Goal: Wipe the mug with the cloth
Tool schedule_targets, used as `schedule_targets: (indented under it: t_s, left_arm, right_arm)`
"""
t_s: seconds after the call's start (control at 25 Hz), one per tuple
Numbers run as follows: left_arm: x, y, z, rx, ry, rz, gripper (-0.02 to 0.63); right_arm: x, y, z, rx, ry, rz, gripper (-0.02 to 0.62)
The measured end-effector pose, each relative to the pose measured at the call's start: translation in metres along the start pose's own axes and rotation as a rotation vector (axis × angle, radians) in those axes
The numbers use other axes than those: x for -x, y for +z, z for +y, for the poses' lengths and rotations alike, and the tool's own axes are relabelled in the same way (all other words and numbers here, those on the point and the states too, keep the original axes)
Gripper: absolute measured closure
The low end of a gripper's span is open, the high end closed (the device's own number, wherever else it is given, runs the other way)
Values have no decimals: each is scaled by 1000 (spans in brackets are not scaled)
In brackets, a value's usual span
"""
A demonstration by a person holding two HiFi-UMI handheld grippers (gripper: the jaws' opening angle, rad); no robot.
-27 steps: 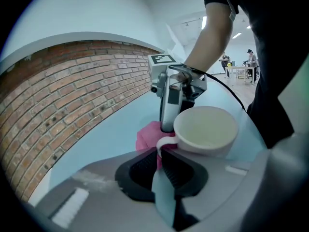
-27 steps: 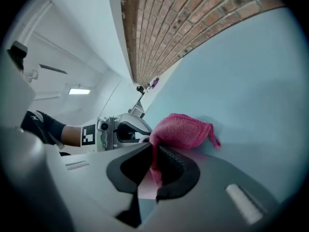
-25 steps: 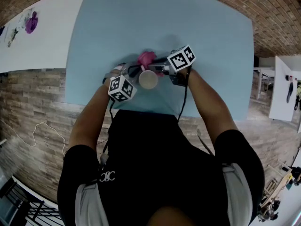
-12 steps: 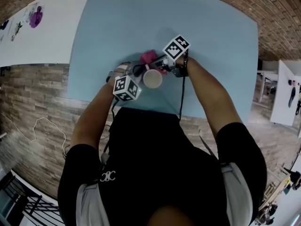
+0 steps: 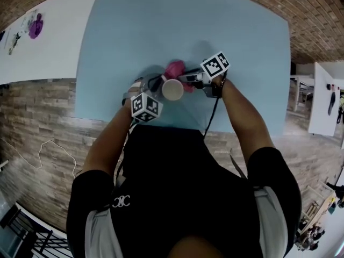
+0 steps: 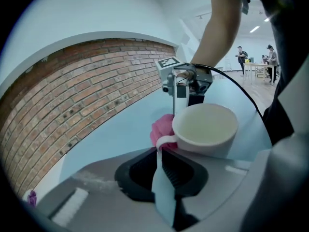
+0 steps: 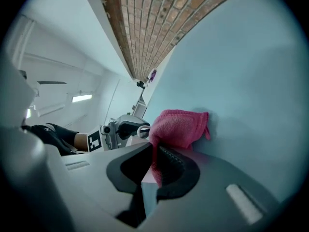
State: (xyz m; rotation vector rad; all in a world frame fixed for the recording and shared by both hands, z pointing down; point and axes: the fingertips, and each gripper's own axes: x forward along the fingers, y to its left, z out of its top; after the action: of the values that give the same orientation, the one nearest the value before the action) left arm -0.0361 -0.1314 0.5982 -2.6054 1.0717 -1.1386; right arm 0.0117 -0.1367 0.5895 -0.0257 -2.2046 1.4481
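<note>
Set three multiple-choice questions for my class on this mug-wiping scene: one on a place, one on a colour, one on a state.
1. In the head view, where is the cloth relative to the mug?
A. Inside it
B. On its far side from the person
C. On the floor

2. What colour is the cloth?
A. Green
B. Yellow
C. Pink

3. How does the left claw stand?
A. Shut on the mug's handle
B. Open above the mug
C. Shut on the mug's rim

Answers:
1 B: the cloth shows just beyond the mug, away from the person.
2 C: both gripper views show pink fabric.
3 A: the left gripper view shows the handle pinched between its jaws.
</note>
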Motion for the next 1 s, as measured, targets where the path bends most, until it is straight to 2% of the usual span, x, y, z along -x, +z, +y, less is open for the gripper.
schedule_targets:
  t_s: [0.16, 0.32, 0.4, 0.6, 0.68, 0.8, 1.0]
  left_arm:
    - [2, 0, -1, 14, 44, 21, 565]
    - [1, -4, 2, 76, 96, 36, 566]
    - [0, -5, 3, 139, 125, 48, 568]
    - [4, -13, 1, 358, 205, 74, 574]
    - [5, -14, 0, 415, 241, 83, 575]
    - [4, -12, -1, 446, 271, 87, 578]
    - [5, -12, -1, 434, 271, 90, 576]
  right_arm:
    - [16, -16, 8, 38, -38, -105, 555]
    - [25, -36, 3, 32, -84, -192, 555]
    - [27, -45, 3, 18, -98, -233, 555]
    - [26, -58, 19, 40, -146, -317, 555]
    - [25, -65, 26, 37, -153, -350, 555]
    - [17, -77, 37, 32, -160, -370, 555]
    - [2, -81, 44, 37, -201, -430, 555]
